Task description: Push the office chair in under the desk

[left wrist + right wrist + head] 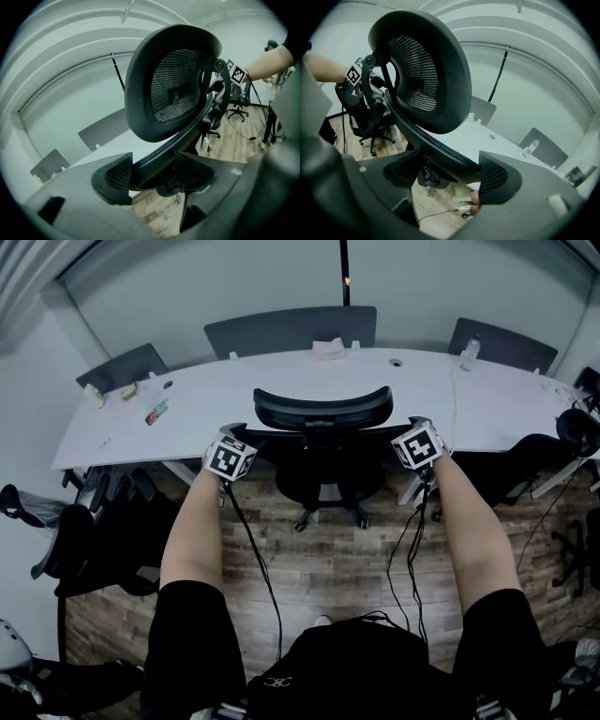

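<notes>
Office chair [323, 413]: black throughout, with a fine mesh weave in the headrest [176, 89]. Desk [281, 381]: plain white top, with dark grey panels [291, 329] beyond it; floor [337, 559]: brown wood-plank pattern, crossed by black cables [258, 559]. Left gripper [154, 176] and right gripper [450, 176]: grey jaws with black cross-hatched pads [499, 180], each carrying a cube [230, 457] of black-and-white square markers.
</notes>
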